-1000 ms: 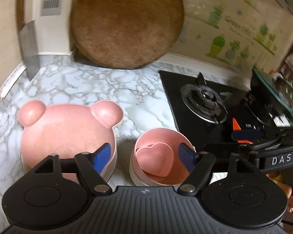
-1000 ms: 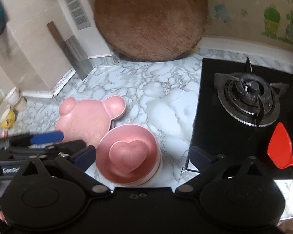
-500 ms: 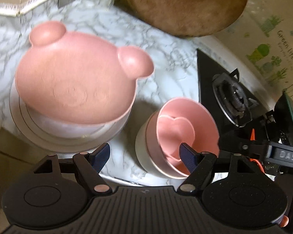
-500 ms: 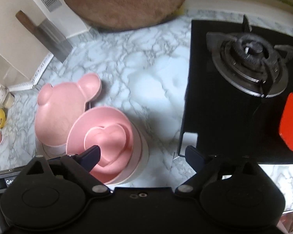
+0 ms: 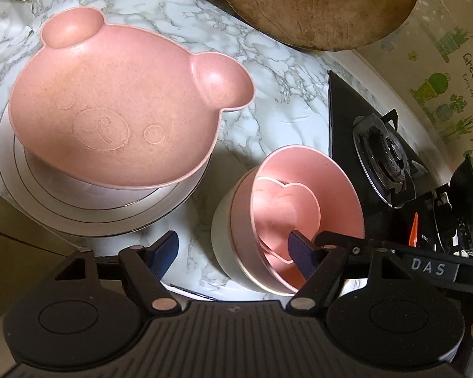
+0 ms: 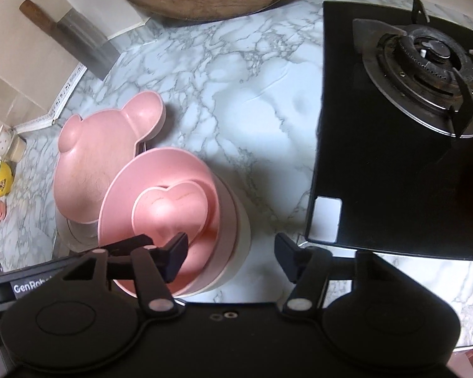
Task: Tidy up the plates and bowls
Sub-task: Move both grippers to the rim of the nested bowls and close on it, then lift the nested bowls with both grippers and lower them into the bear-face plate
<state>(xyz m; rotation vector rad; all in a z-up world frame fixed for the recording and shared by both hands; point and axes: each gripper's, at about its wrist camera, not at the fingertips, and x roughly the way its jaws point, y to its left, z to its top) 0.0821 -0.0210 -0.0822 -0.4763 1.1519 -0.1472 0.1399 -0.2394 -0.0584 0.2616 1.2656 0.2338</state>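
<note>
A pink bear-shaped plate (image 5: 110, 126) sits on a stack of white plates (image 5: 78, 208) at the left of the marble counter. Beside it a pink heart dish (image 5: 283, 208) lies in a round pink bowl (image 5: 337, 189) nested in a white bowl (image 5: 224, 239). My left gripper (image 5: 233, 245) is open, low over the near edge of this bowl stack. In the right wrist view the bear plate (image 6: 91, 163), heart dish (image 6: 170, 211) and pink bowl (image 6: 160, 176) show at lower left. My right gripper (image 6: 230, 252) is open, just right of the bowl stack.
A black gas hob (image 6: 410, 126) with a burner (image 6: 425, 60) lies to the right. A round wooden board (image 5: 315, 3) leans at the back wall. A cleaver (image 6: 78, 44) leans at the back left. A yellow cup (image 6: 1, 178) stands far left.
Both grippers have tilted down and moved closer over the counter. The bowls and plates look larger and nearer. Nothing has been picked up or shifted.
</note>
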